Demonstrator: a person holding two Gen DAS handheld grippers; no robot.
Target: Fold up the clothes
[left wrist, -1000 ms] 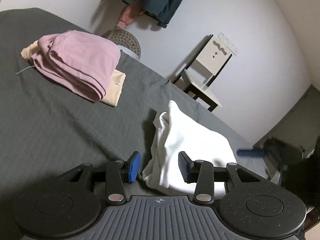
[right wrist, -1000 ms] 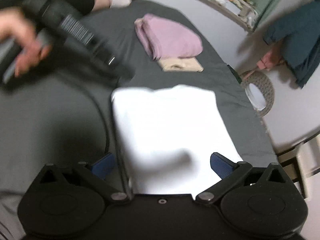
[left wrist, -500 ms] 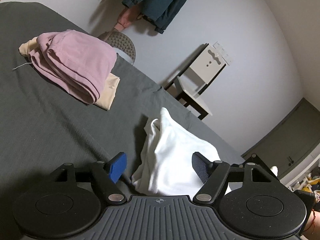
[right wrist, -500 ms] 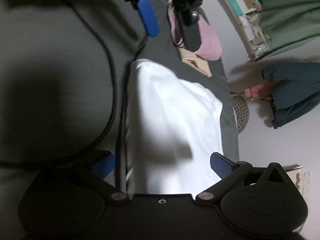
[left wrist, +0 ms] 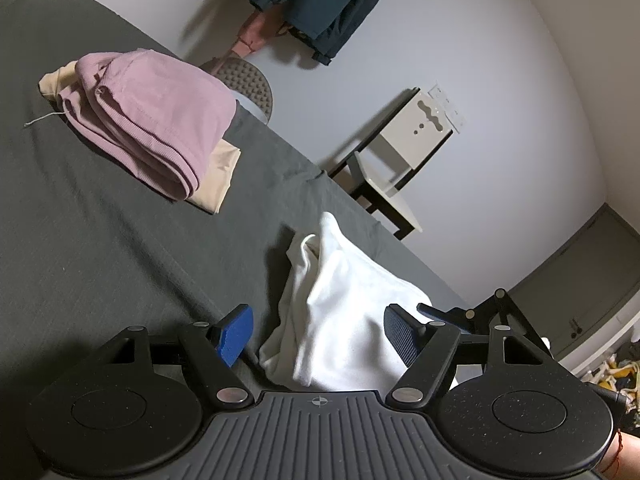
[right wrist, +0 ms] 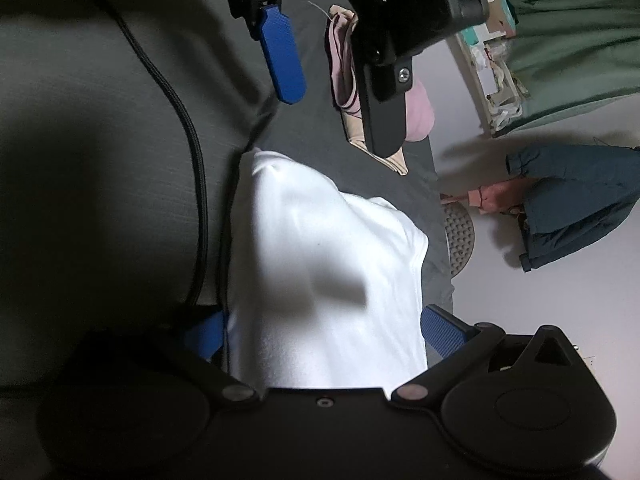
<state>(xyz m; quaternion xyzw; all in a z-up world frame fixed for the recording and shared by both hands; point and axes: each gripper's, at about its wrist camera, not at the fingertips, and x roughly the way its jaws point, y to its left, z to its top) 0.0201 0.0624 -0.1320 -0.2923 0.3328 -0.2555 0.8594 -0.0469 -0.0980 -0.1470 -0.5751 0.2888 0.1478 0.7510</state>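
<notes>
A folded white garment (left wrist: 344, 300) lies on the dark grey cloth surface (left wrist: 100, 240). My left gripper (left wrist: 318, 336) stands open, its blue pads either side of the garment's near end. In the right wrist view the same white garment (right wrist: 320, 272) fills the middle, and my right gripper (right wrist: 322, 332) is open and straddles its other end. The left gripper's blue finger (right wrist: 284, 60) hangs above the garment's far end there. The right gripper's fingertip (left wrist: 440, 314) shows just behind the garment in the left wrist view. Neither gripper pinches the fabric.
A folded pink garment (left wrist: 152, 128) sits on a beige one (left wrist: 218, 176) at the far left. A black cable (right wrist: 192, 140) runs along the surface beside the white garment. Beyond the edge stand a white chair (left wrist: 396, 152) and a round woven object (left wrist: 248, 80); dark clothes (left wrist: 328, 0) hang on the wall.
My left gripper's jaws have opened wider around the white garment. The right gripper has rolled and come closer to the garment, and the left gripper now shows close above it in the right wrist view.
</notes>
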